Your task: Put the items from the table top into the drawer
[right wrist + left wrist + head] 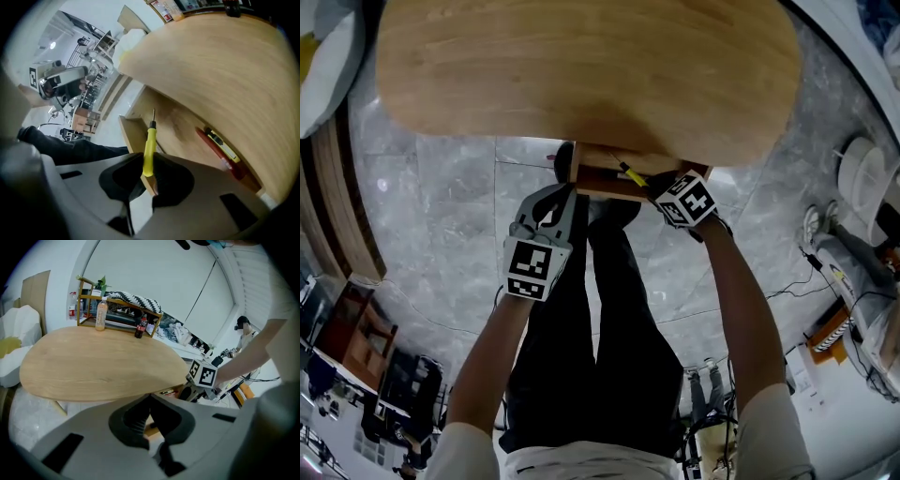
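Floor [441, 206]: grey marble slabs, seen from above all around the table.
Table [581, 75]: oval, pale wood. Its near edge overhangs the drawer.
Person [600, 328]: stands at the near edge in dark trousers, with both forearms reaching forward, one to each tool.
Rack [117, 310]: a wooden frame beyond the table's far side in the left gripper view. A pale bottle [101, 315] and a small dark bottle [138, 327] stand in front of it.
Drawer [609, 187]: pulled out from under the table's near edge, between the two tools. In the right gripper view its wooden floor and one side wall [133, 136] are open to sight.
Left tool [565, 192]: at the drawer's left front corner, pointing down and forward. In the left gripper view its jaws [150, 397] meet at the tips and nothing shows between them, so it is clenched and empty. A strip of drawer wood shows behind the jaws.
Right tool [645, 181]: at the drawer's right, tilted steeply down over the opening. It is grasping the screwdriver, and its jaws [149, 161] press on the lower part of the handle from both sides.
Screwdriver [150, 145]: yellow handle and thin dark shaft. It is held in the right tool above the drawer with the tip pointing into the opening, and it is not lying on the drawer floor. From the head view it shows as a short yellow streak [630, 173] at the drawer's front.
Red item [218, 152]: long and thin, lying on the drawer floor at the side under the table's edge. What it is cannot be told.
Cutter [222, 145]: yellow with a black slider, lying just beside the red item and parallel to it, inside the drawer.
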